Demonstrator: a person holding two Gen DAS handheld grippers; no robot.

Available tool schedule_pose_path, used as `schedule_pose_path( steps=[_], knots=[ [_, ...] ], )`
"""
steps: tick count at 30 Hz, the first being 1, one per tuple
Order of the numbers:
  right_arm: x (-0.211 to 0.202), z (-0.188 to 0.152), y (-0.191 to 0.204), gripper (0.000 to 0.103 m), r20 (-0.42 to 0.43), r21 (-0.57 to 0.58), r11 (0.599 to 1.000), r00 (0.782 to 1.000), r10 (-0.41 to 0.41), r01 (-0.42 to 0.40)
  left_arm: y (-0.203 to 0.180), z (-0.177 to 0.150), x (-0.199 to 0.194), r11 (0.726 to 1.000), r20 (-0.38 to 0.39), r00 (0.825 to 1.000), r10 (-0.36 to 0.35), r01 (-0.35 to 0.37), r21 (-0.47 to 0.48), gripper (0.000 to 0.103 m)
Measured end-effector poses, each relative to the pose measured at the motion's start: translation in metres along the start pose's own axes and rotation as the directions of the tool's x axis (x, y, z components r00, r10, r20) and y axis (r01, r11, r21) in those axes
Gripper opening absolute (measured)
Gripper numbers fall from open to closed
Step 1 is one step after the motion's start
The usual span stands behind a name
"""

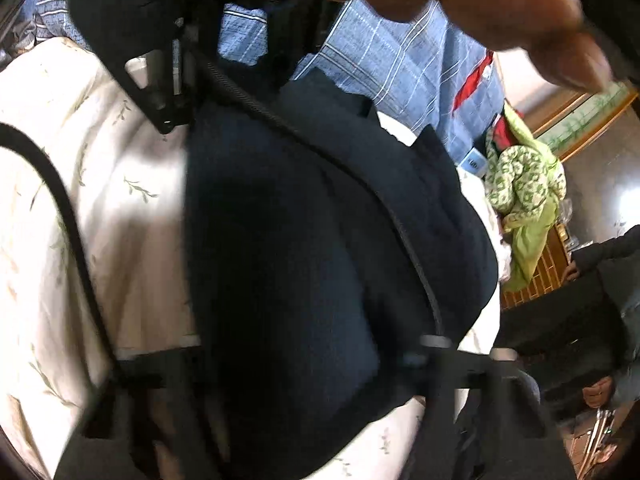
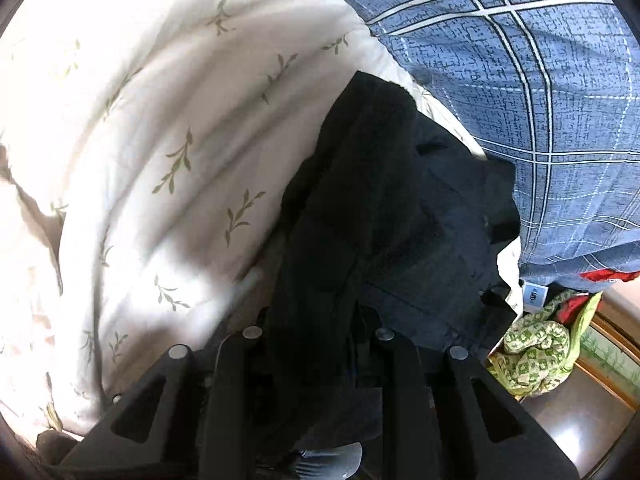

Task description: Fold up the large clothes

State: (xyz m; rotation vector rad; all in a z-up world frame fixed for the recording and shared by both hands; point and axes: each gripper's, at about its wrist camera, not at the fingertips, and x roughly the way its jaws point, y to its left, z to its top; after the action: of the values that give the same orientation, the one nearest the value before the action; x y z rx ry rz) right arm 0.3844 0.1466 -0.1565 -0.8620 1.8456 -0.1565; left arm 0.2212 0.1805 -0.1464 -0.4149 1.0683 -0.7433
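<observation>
A dark navy garment (image 1: 304,240) lies bunched on a white bedcover with a leaf print (image 1: 100,168). In the left wrist view it fills the whole gap between the blurred fingers of my left gripper (image 1: 312,380), touching both. My right gripper (image 1: 176,116) comes in from the upper left, held by a hand (image 1: 500,12), and meets the garment's far edge. In the right wrist view the garment (image 2: 400,208) runs down between the fingers of my right gripper (image 2: 316,344), which is shut on a thick fold of it. The bedcover (image 2: 160,128) spreads to the left.
A blue plaid cloth (image 1: 400,64) (image 2: 540,100) lies beyond the garment. A green patterned garment (image 1: 524,188) (image 2: 536,352) hangs at the bed's edge above a wooden floor. A person in dark clothes (image 1: 600,276) sits at the right. A black cable (image 1: 72,232) crosses the bedcover.
</observation>
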Motion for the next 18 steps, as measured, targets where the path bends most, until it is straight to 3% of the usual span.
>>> schedule_pose_path(
  steps=[2, 6, 10, 14, 18],
  knots=[
    [0.0, 0.0, -0.001, 0.021, 0.004, -0.008, 1.0, 1.0, 0.008, -0.008, 0.004, 0.002, 0.0, 1.0, -0.019, 0.999, -0.027, 0.027, 0.001, 0.02],
    [-0.002, -0.002, -0.001, 0.022, 0.018, -0.017, 1.0, 1.0, 0.022, -0.022, -0.011, 0.004, 0.001, 0.999, -0.027, 1.0, 0.004, -0.003, 0.043, 0.011],
    [-0.014, -0.009, -0.009, 0.021, 0.066, 0.003, 0.997, 0.995, 0.075, -0.075, -0.019, 0.003, -0.004, 0.999, -0.007, 0.999, 0.041, -0.041, 0.01, 0.009],
    [-0.031, -0.025, -0.028, 0.017, 0.121, 0.003, 0.987, 0.98, 0.16, -0.162, -0.052, 0.0, -0.013, 0.983, 0.022, 0.984, 0.178, -0.179, 0.048, 0.009],
    [-0.043, -0.051, -0.057, 0.015, 0.202, -0.036, 0.962, 0.941, 0.272, -0.27, -0.102, 0.005, -0.014, 0.935, 0.058, 0.941, 0.333, -0.338, 0.105, 0.009]
  ],
)
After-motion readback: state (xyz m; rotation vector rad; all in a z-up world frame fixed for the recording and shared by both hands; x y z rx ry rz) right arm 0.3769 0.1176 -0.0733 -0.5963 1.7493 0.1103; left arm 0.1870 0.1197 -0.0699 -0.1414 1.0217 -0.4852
